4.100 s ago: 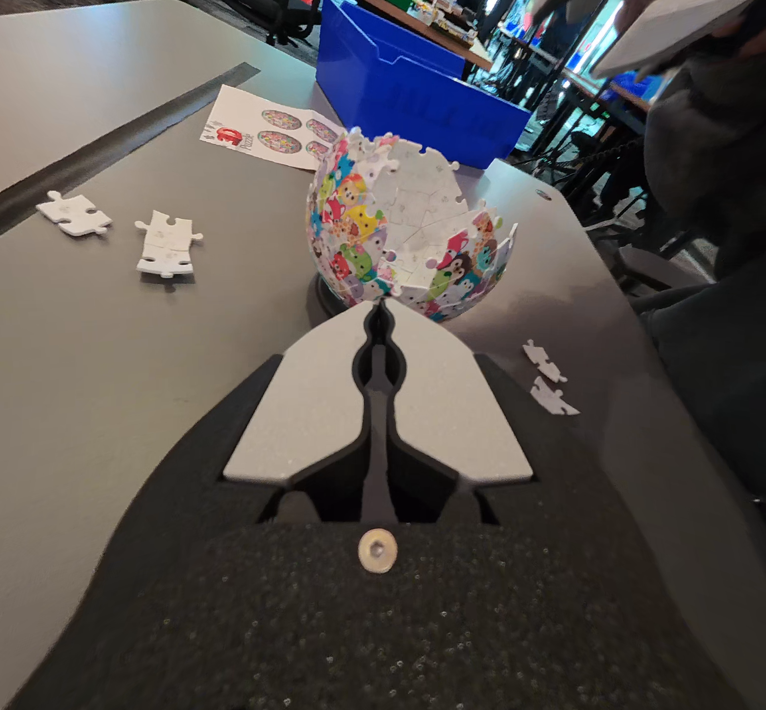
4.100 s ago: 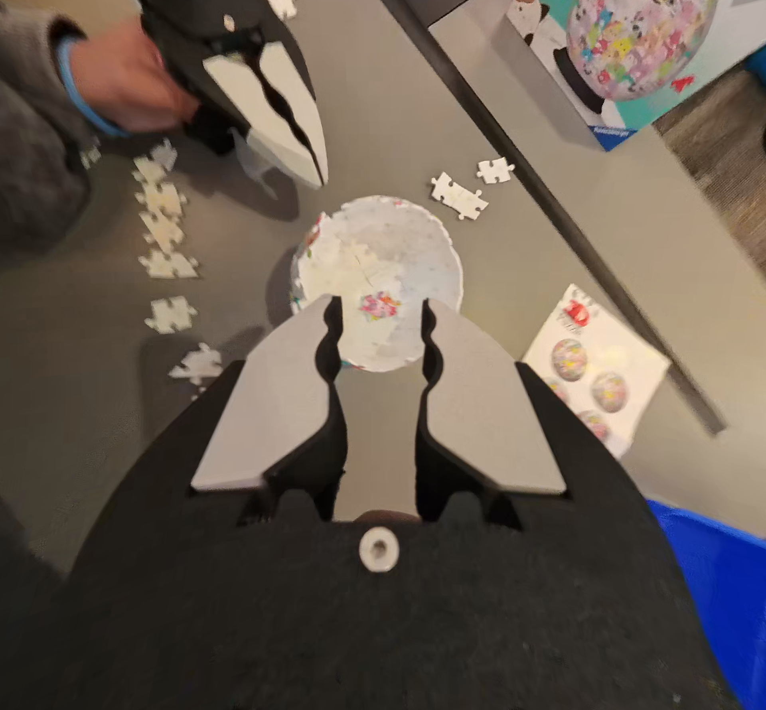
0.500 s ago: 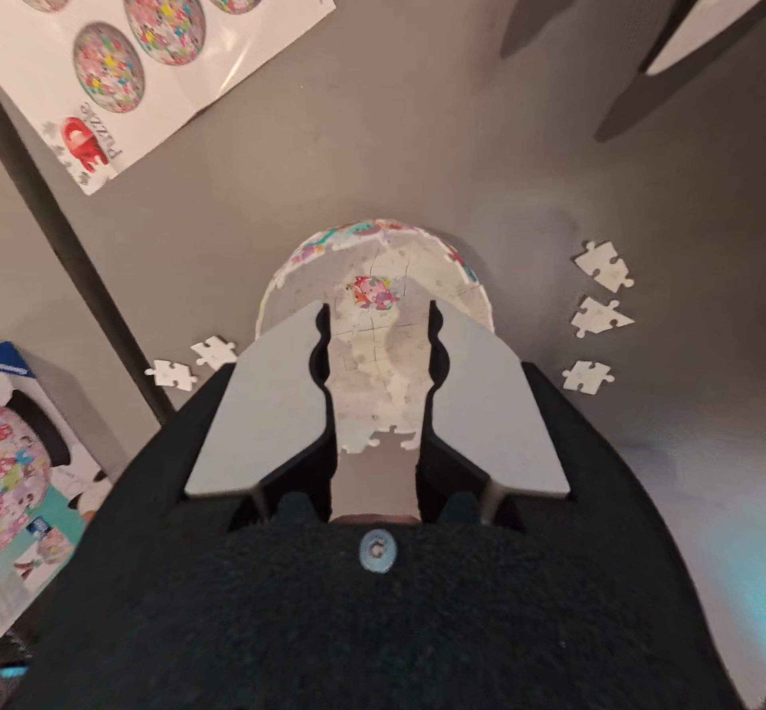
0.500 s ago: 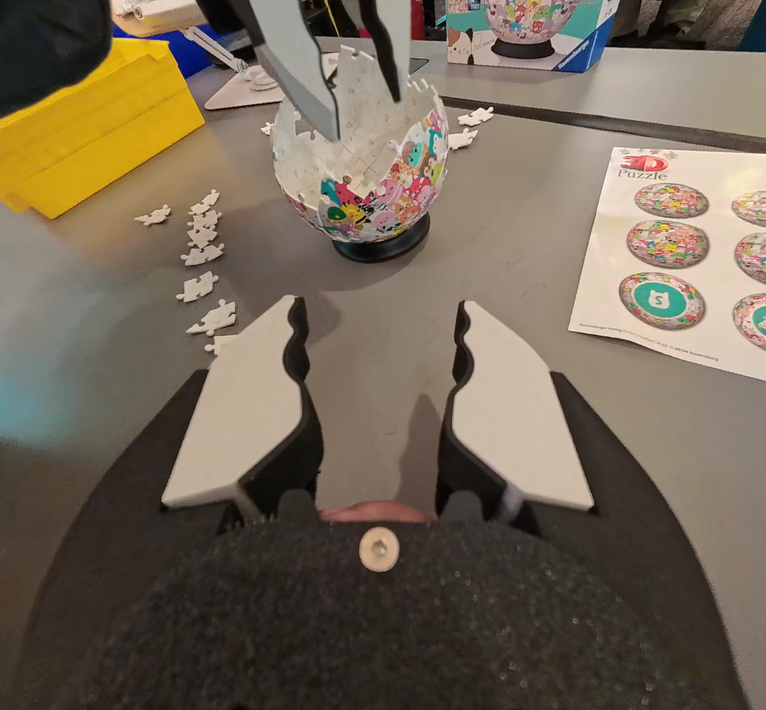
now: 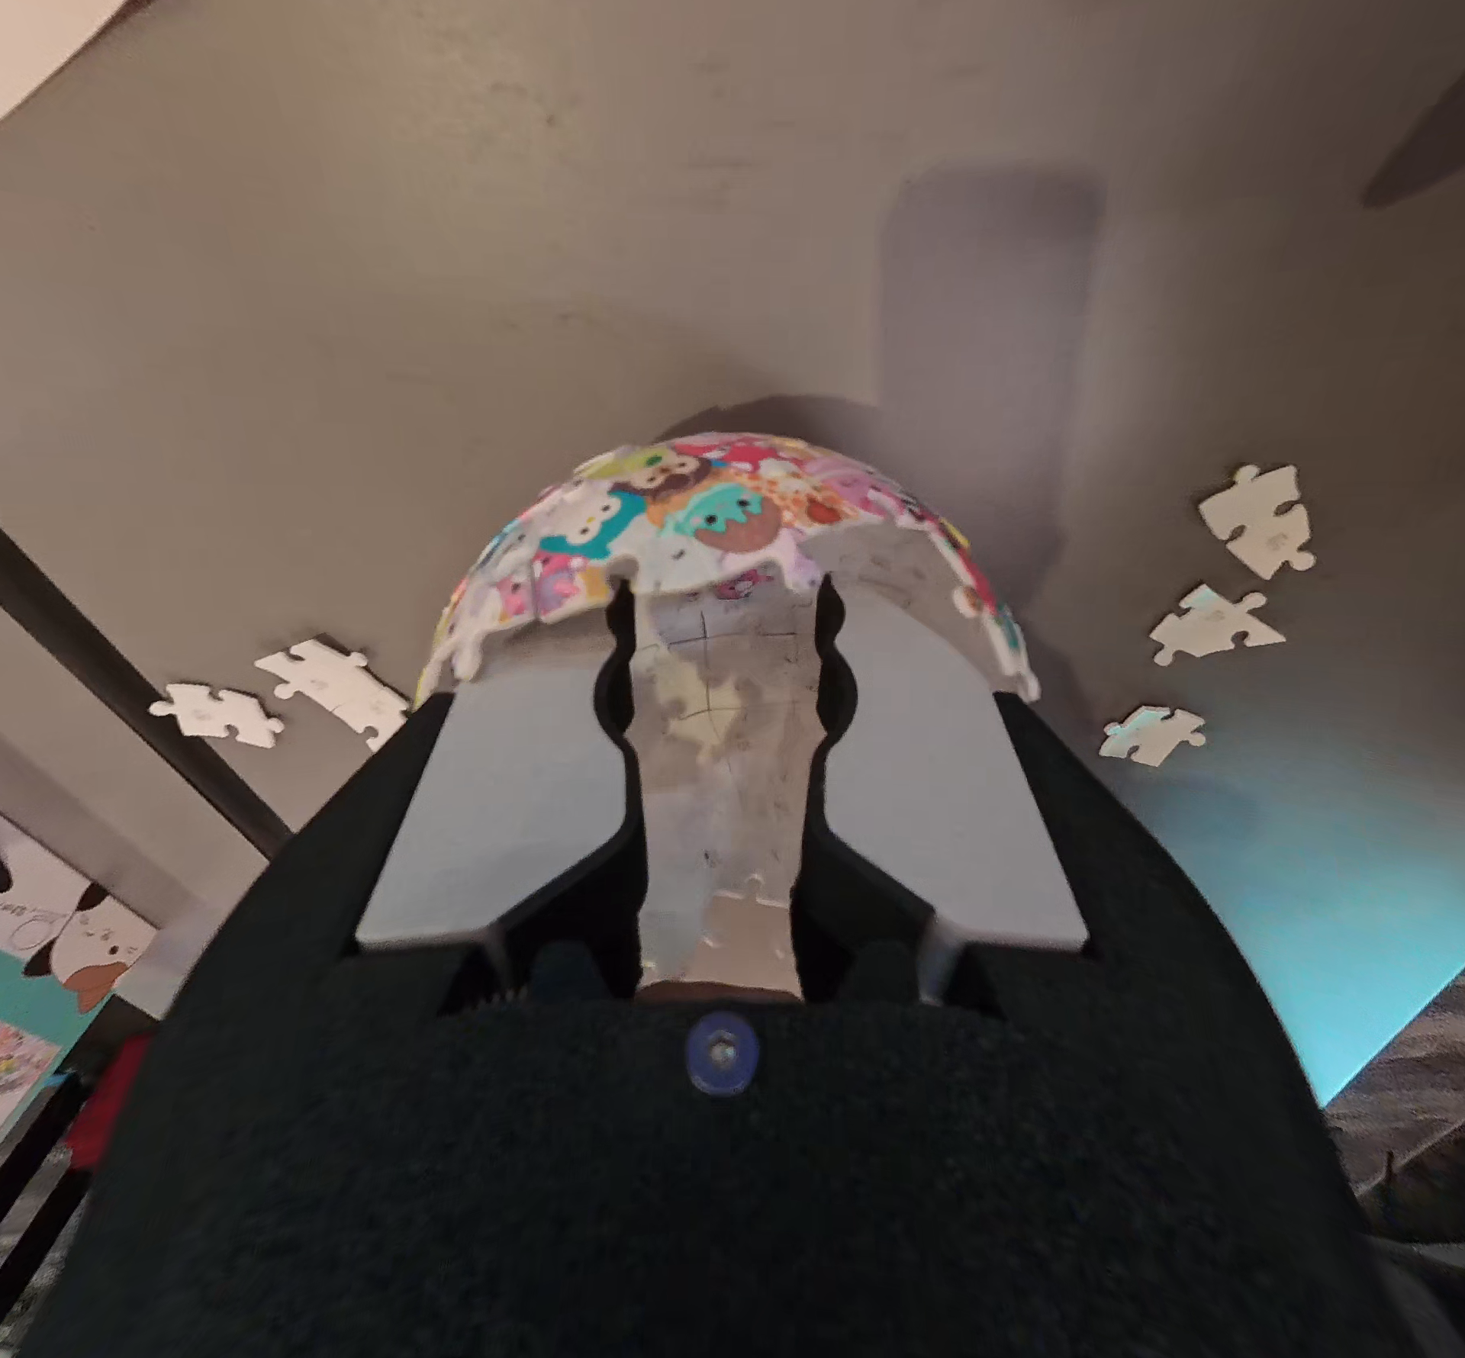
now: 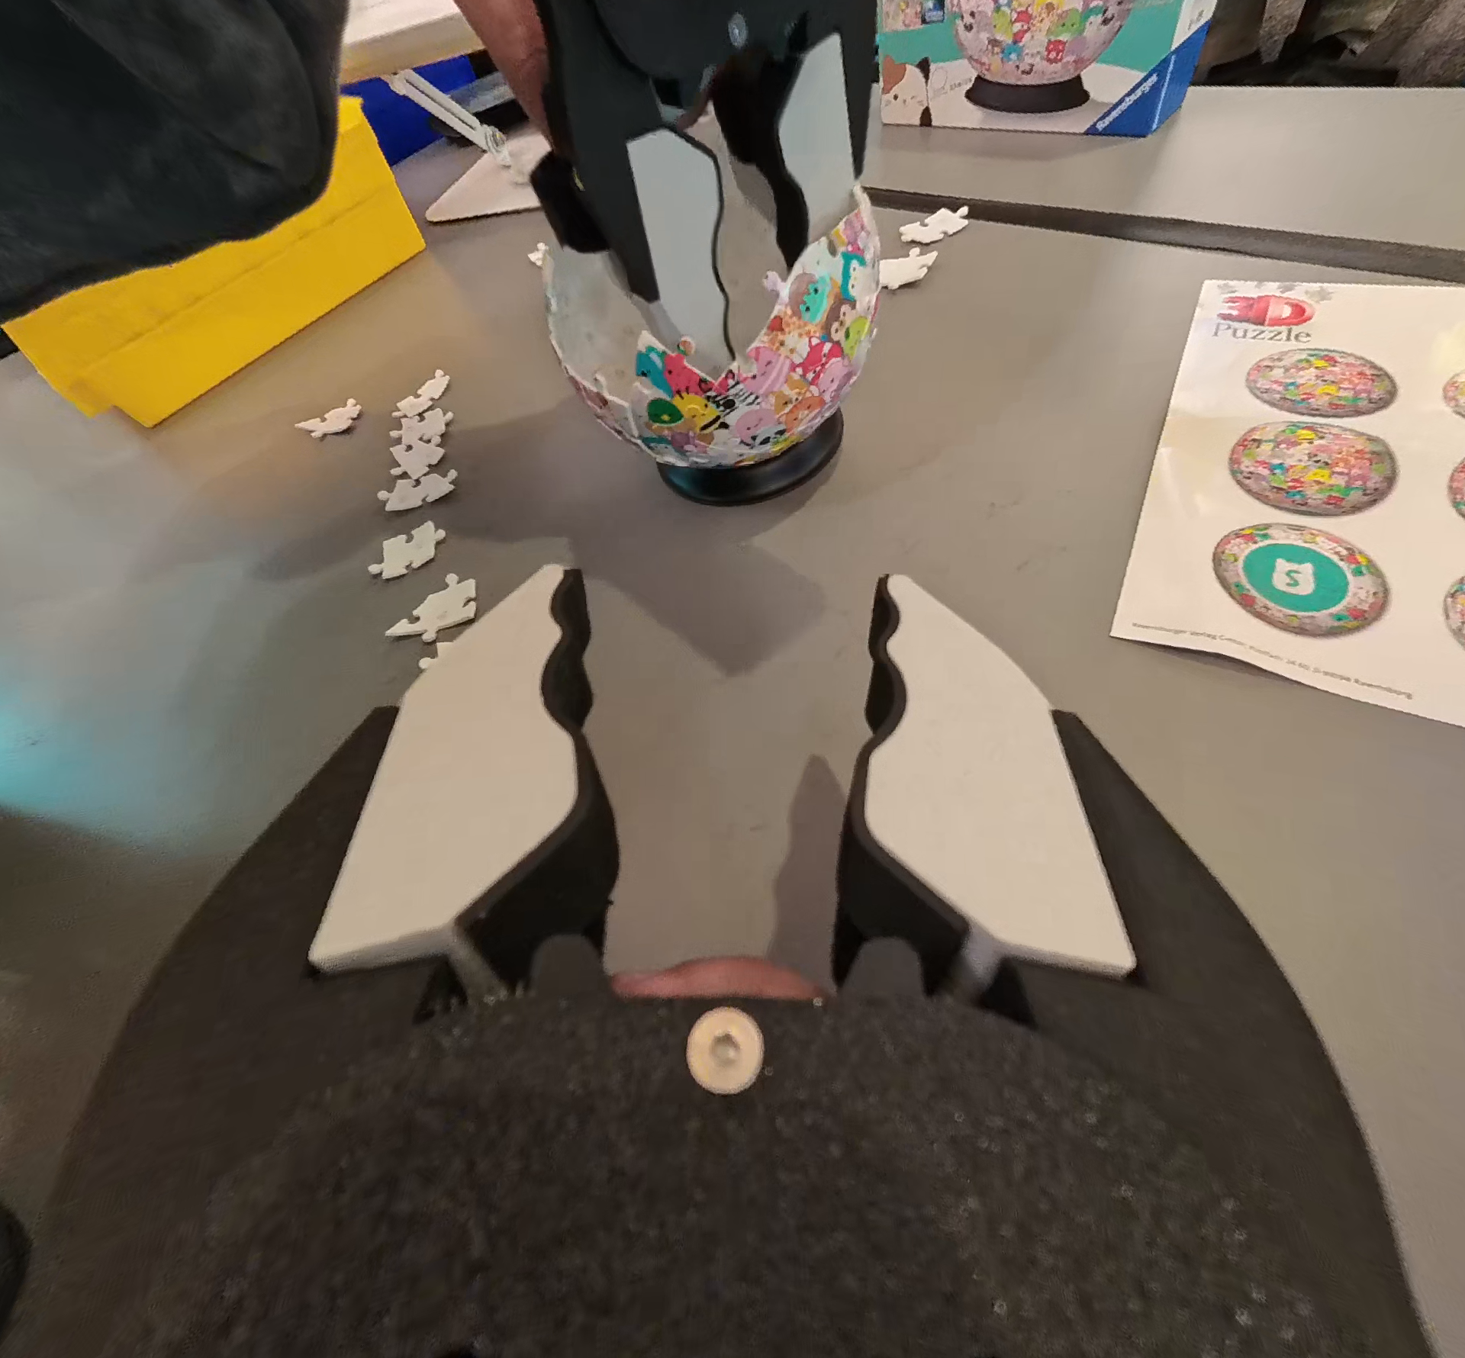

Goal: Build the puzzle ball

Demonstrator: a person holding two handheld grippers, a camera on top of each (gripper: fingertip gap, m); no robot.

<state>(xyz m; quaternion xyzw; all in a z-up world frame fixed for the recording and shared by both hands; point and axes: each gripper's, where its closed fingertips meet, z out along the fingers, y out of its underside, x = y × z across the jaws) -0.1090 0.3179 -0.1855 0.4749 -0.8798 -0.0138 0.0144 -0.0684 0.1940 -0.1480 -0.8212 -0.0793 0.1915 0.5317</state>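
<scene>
One half-built puzzle ball (image 6: 745, 369) on one black stand (image 6: 749, 476), two grippers, one yellow bin (image 6: 238, 289), one instruction sheet (image 6: 1308, 495), one puzzle box (image 6: 1054, 4).

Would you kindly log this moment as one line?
left tongs: open, inside puzzle ball | right tongs: open, empty | ball on stand

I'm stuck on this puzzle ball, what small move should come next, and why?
Probably lift the left gripper out of the half-built ball: it reaches into the shell, open and empty. The right gripper, also open and empty, hovers over bare table near the row of loose pieces and could take one.
</scene>
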